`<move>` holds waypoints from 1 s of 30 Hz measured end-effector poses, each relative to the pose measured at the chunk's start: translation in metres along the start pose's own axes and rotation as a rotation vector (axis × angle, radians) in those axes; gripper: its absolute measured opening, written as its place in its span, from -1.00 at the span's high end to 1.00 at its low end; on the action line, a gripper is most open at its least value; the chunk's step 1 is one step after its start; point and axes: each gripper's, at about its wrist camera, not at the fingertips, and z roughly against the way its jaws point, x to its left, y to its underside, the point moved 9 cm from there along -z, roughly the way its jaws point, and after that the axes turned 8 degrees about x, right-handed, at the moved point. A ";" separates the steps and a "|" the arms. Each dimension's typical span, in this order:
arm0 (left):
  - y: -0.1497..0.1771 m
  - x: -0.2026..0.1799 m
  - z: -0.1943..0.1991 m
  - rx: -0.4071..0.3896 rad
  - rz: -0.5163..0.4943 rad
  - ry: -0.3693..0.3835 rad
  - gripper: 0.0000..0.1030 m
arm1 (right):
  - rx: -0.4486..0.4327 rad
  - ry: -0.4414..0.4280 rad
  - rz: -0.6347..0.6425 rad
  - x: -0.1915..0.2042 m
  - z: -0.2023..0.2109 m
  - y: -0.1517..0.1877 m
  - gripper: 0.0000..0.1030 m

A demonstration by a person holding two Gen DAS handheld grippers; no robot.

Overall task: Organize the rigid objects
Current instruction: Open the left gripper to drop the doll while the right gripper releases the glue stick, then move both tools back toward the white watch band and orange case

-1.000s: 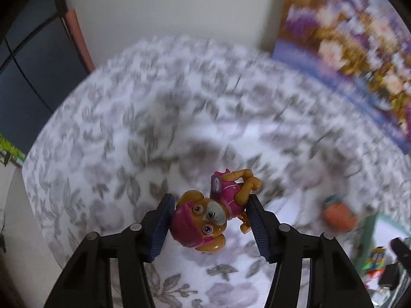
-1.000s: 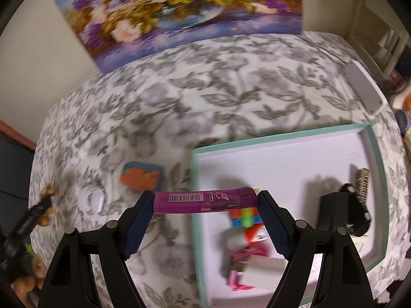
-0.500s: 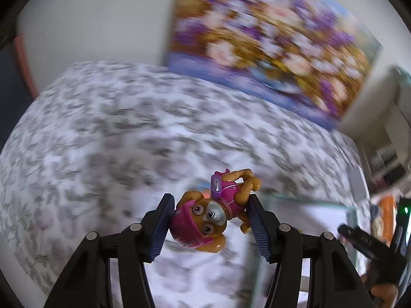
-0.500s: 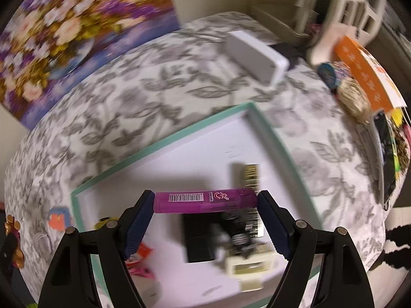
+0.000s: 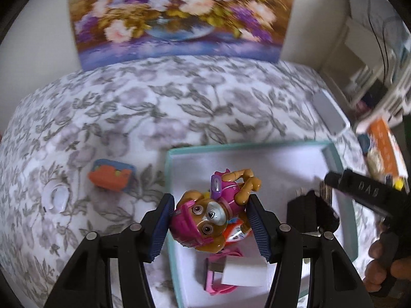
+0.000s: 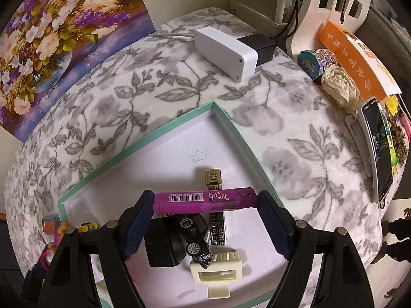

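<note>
While the teal tray (image 6: 241, 138) already holds a black toy car (image 6: 195, 238), a cream clip (image 6: 218, 269) and other small pieces, we judge the sorting roughly midway, for an orange-and-blue toy (image 5: 111, 175) and a white ring (image 5: 55, 196) lie outside it on the flowered worktop (image 5: 154, 113). We carry two more above the tray: our left tongs (image 5: 210, 228) are clenched on a pink puppy figure (image 5: 210, 213), and our right tongs (image 6: 205, 220), spread wide, grasp a purple marker (image 6: 205, 200) endwise over the car.
</note>
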 end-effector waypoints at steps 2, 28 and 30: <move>0.001 -0.006 -0.004 0.009 -0.020 -0.004 -0.19 | 0.003 -0.008 0.005 0.003 -0.001 0.001 -0.59; -0.014 0.067 0.009 -0.019 0.162 -0.035 -1.00 | -0.032 -0.020 0.062 0.023 0.006 0.001 -0.70; -0.013 0.089 0.011 -0.025 0.220 -0.038 -1.00 | -0.039 -0.023 0.080 0.032 0.008 0.003 -0.70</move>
